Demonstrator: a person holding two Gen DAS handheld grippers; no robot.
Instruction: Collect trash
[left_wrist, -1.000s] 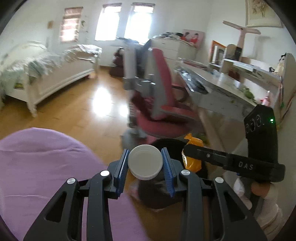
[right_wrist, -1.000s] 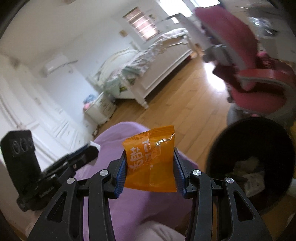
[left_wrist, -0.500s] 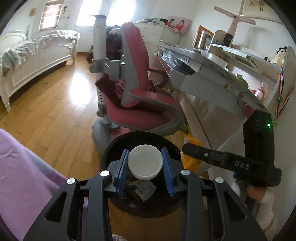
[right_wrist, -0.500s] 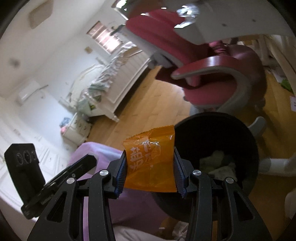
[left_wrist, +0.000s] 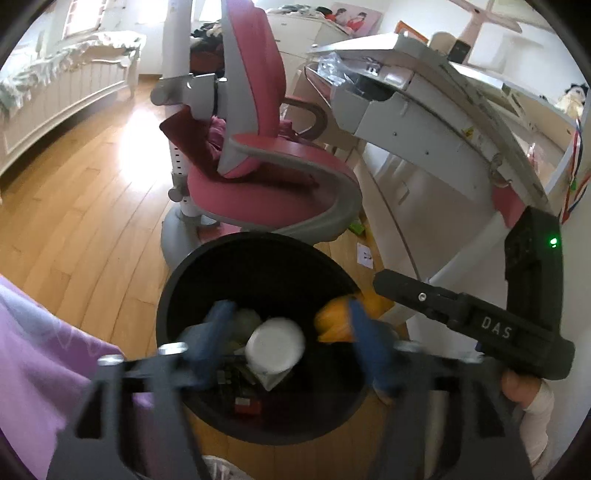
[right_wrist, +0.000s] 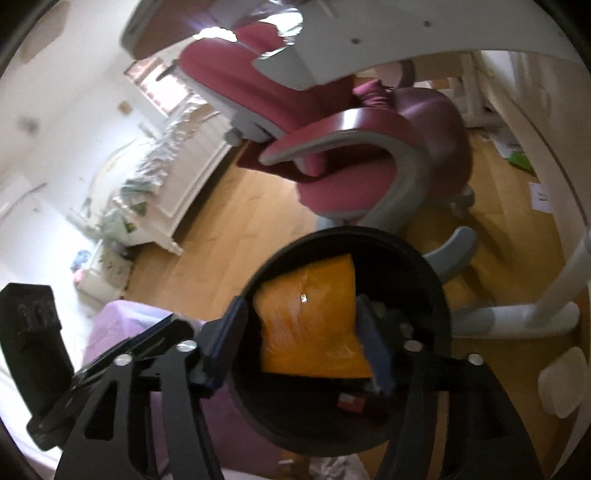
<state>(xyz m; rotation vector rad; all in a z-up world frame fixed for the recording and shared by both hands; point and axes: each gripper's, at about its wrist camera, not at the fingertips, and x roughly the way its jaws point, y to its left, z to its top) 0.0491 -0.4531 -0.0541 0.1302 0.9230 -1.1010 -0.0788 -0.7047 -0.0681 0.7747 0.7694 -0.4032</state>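
A black round bin (left_wrist: 258, 236) stands on the wooden floor below both grippers. My left gripper (left_wrist: 291, 332) hangs over its mouth with its jaws opening. A white round lid (left_wrist: 275, 350) lies loose between the blue pads (left_wrist: 218, 325), with gaps on both sides. My right gripper (right_wrist: 303, 332) is also over the bin (right_wrist: 351, 230), jaws opening. The orange snack packet (right_wrist: 310, 321) sits between its pads, free of the left one and close against the right one. In the left wrist view the packet (left_wrist: 334, 319) shows beside the right gripper's black body (left_wrist: 480, 325).
A pink swivel chair (left_wrist: 266, 184) stands just behind the bin, and a white desk (left_wrist: 424, 110) to its right. Purple cloth (left_wrist: 37, 369) is at the lower left. A white bed (left_wrist: 55, 85) is far left. Paper scraps and a red item (left_wrist: 247, 402) lie in the bin.
Both grippers came down over the bin's mouth. Their jaws spread apart, and the white lid and the orange packet are no longer clamped.
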